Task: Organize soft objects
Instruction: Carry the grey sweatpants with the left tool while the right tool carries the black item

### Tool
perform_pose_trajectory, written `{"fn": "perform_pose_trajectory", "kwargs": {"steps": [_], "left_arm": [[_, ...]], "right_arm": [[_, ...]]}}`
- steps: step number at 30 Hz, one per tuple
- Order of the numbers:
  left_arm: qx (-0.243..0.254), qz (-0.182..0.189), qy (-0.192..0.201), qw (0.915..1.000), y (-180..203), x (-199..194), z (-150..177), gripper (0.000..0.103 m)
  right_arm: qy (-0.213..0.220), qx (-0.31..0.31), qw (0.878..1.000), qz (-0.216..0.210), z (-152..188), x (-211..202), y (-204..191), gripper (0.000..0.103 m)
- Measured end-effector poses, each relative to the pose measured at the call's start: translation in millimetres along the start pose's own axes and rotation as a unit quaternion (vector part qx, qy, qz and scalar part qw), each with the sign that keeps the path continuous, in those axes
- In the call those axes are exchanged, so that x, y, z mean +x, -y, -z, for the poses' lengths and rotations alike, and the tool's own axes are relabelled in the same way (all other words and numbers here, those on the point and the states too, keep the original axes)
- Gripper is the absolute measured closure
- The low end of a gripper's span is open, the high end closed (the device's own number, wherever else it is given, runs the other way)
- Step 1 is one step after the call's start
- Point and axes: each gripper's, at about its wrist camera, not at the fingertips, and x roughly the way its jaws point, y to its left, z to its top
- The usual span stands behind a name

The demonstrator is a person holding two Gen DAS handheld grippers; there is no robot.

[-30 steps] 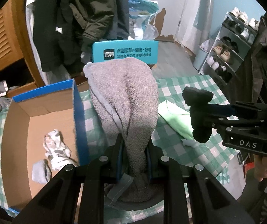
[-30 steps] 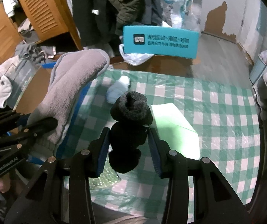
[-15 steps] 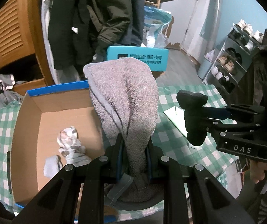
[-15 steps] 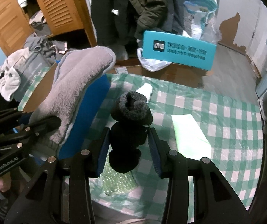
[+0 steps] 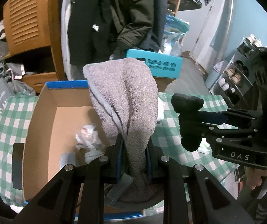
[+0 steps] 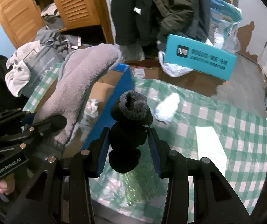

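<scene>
Both loads mid-carry, none dropped yet. Left gripper (image 5: 133, 151) clamped on grey towel (image 5: 129, 100), bunched, hanging above box (image 5: 40, 115) opening. Right gripper (image 6: 127, 145) clamped on black sock roll (image 6: 129, 123), above tablecloth (image 6: 236, 130) just right of box's blue wall. Already in box: patterned bundle (image 5: 88, 136), pale item near it. Left on table: white sock (image 6: 167, 108), green sheet (image 6: 208, 141). Judgement: roughly half done; towel drop next, sock needs shift left over wall.

The right gripper (image 6: 128, 143) clamps a black sock (image 6: 130, 123) beside the cardboard box (image 6: 113, 100).
</scene>
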Motion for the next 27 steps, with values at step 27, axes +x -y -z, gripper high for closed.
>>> {"fn": "perform_pose_trajectory", "kwargs": {"steps": [27], "left_arm": [[-0.048, -0.040, -0.033, 0.9975, -71.4, 8.0, 13.4, 0.080]], "right_arm": [[-0.056, -0.052, 0.996, -0.043, -25.0, 61.6, -82.4, 0.062]]}}
